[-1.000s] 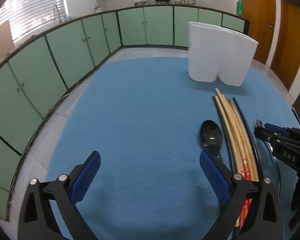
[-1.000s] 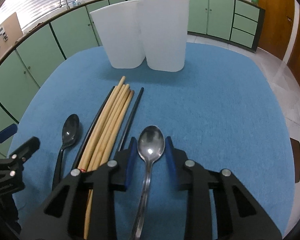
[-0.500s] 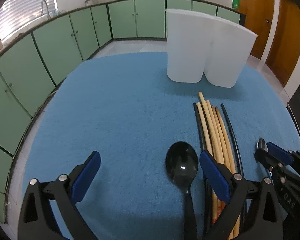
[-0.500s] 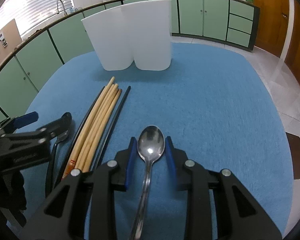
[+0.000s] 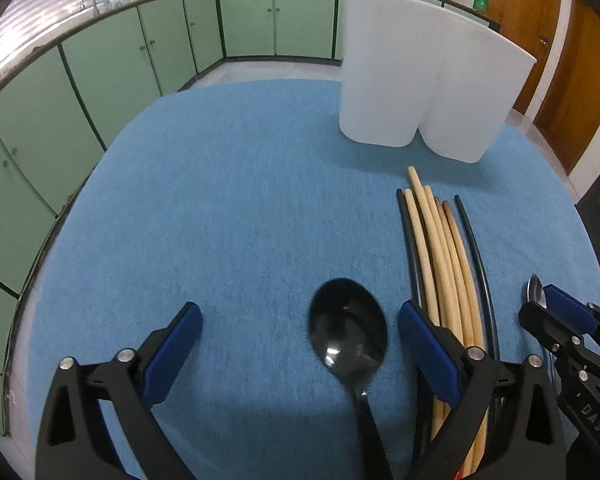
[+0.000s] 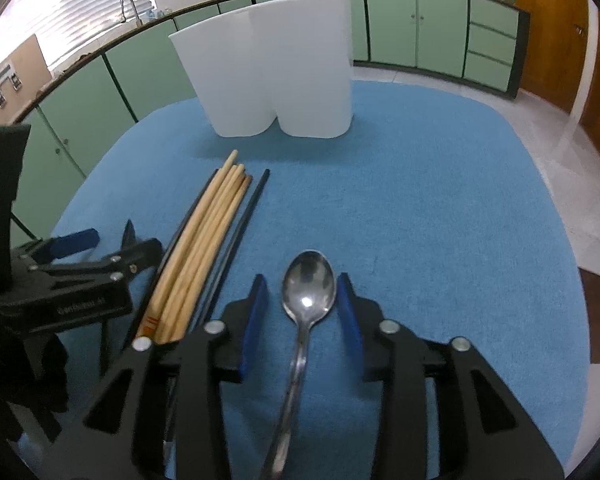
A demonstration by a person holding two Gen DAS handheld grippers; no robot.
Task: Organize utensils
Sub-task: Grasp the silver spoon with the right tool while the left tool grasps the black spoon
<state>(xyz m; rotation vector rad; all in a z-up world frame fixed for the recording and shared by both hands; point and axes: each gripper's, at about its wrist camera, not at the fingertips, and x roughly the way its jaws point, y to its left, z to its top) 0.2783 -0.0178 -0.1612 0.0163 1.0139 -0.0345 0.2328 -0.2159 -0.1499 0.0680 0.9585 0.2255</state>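
On the far side of the blue tabletop [image 5: 220, 208] we see two white containers [image 6: 276, 68] standing upright and touching side by side; their insides are hidden from both views, so we cannot tell what they hold. Starting at the left, our left gripper [image 5: 300, 344] sits low over the near edge with its jaws spread wide, released, and the black spoon [image 5: 350, 344] lies between them, bowl pointing far, closer to the right finger. Just right of it lies a bundle of wooden chopsticks [image 6: 204, 240] flanked by black chopsticks [image 6: 240, 232], all pointing toward the containers. Farther right, our right gripper [image 6: 302, 308] reaches forward with its jaws partly closed around the metal spoon [image 6: 308, 284]; the pads stand slightly clear of the bowl, and we cannot tell whether they pinch the handle.
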